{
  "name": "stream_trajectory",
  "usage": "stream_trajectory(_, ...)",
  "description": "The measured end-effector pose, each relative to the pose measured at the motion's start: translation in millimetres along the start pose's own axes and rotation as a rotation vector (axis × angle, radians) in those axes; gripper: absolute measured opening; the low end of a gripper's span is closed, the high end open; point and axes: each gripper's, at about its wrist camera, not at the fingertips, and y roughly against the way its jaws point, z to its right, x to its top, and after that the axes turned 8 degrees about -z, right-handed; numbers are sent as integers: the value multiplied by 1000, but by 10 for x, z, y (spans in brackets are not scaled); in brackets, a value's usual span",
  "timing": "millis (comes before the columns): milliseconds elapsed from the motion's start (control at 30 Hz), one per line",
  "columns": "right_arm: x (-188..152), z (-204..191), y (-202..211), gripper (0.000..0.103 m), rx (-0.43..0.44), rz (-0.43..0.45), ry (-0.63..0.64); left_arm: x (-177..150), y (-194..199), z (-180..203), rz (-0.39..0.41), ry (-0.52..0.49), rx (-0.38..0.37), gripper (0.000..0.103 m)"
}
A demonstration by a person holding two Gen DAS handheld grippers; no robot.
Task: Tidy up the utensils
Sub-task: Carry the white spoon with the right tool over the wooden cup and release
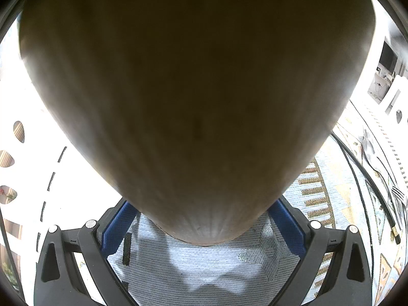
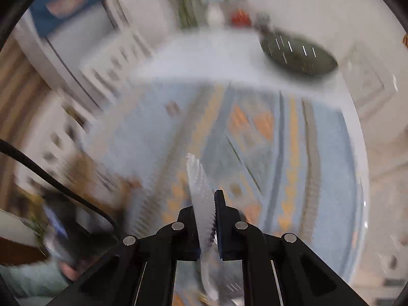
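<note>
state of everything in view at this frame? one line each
left tool: closed wide around a wooden holder
wooden holder: gripped between the blue pads, fills most of the left view
right tool: shut on a silver utensil
silver utensil: held, handle sticks out past the tips, view blurred
spoon: lying flat on the cloth
fork: lying flat on the cloth by the spoon
cable: loose across the cloth

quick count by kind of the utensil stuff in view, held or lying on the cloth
wooden object, in the left tool: 1
spoon, on the cloth: 1
fork, on the cloth: 1
silvery utensil, kind blurred, in the right tool: 1
total: 4
</note>
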Motion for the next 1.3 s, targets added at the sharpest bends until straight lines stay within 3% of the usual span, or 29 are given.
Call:
stream_trajectory(167, 310, -478, 551, 8, 245, 311, 16, 0, 0, 0, 0, 0, 0, 100)
stream_trajectory(267, 461, -751, 698, 8, 342, 399, 42, 0, 1, 0, 0, 0, 0, 100)
stream_trajectory(500, 733, -1466, 534, 8, 499, 367, 196, 4, -16, -25, 0, -1, 1, 101)
stream_trajectory(633, 771, -1771, 281, 8, 485, 341, 289, 4, -15, -25, 0, 0, 1, 101)
stream_trajectory(1033, 696, -1814, -91, 8, 456, 336, 380, 6, -11, -24, 0, -1, 2, 102)
stream_trajectory(1133, 700, -1816, -129, 18, 462, 279, 386, 12, -4, -25, 0, -2, 4, 102)
stream_trajectory(1167, 696, -1803, -139, 28, 467, 263, 384, 10, -6, -26, 0, -2, 4, 102)
stream_trajectory(1200, 685, -1770, -137, 41, 475, 263, 376, 6, -11, -29, -1, -2, 5, 102)
stream_trajectory(1300, 635, -1622, -46, 51, 491, 299, 331, 10, -15, -38, -1, -3, 7, 102)
